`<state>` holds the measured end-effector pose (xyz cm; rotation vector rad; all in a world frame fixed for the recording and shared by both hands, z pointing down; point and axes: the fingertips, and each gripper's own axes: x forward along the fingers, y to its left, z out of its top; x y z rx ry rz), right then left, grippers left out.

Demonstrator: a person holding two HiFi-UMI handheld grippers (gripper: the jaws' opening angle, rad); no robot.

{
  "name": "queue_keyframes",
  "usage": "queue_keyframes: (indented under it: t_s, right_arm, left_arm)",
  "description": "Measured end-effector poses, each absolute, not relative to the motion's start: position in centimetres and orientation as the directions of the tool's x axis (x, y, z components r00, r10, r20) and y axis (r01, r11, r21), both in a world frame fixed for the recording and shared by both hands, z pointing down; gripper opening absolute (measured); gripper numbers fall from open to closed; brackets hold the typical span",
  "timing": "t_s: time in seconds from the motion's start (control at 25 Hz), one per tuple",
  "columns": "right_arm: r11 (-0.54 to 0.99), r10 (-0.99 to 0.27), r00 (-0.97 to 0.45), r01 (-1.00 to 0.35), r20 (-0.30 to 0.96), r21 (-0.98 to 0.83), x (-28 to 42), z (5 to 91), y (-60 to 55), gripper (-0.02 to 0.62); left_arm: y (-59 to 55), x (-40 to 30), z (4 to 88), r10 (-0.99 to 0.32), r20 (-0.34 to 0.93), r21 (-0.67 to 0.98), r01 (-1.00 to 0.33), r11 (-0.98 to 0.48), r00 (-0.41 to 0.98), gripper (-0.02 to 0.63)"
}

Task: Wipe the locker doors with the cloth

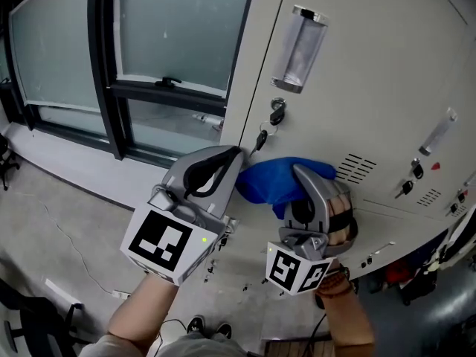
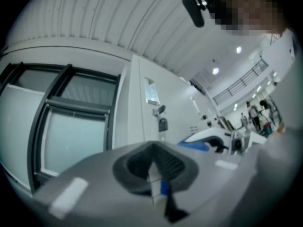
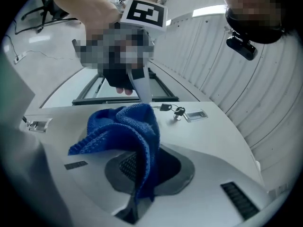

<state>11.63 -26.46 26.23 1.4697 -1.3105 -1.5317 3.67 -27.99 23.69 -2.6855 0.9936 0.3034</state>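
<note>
1. Right claw: pinched on the blue knitted cloth. In the right gripper view, 1 fold of the cloth runs down between the 2 jaws of the right claw. The rest bunches up ahead of the tips.

2. Cloth position: the bunched part lies against the pale grey locker door. It sits below the lock with its hanging keys and just left of the vent slots.

3. Left claw: pressed together, nothing gripped. In the left gripper view, the 2 jaws of the left claw meet at the tips. Its tip is at the left edge of the locker door, just beside the cloth; you cannot confirm contact from these views.

4. Surroundings: a clear label holder is mounted above the lock. A dark-framed window stands left of the locker, above a grey floor.
</note>
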Motion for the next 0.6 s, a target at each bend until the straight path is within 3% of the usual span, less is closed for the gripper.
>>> queue_keyframes:
  t_s: [0.6]
  right_arm:
    - [-0.444, -0.864, -0.149, -0.228, -0.482, 0.866, 13.1, 6.5, -25.8, 0.029]
  left_arm:
    - [-24.3, 4.2, 9.3, -0.491, -0.467, -0.299, -0.654, -0.695, 0.736, 0.003]
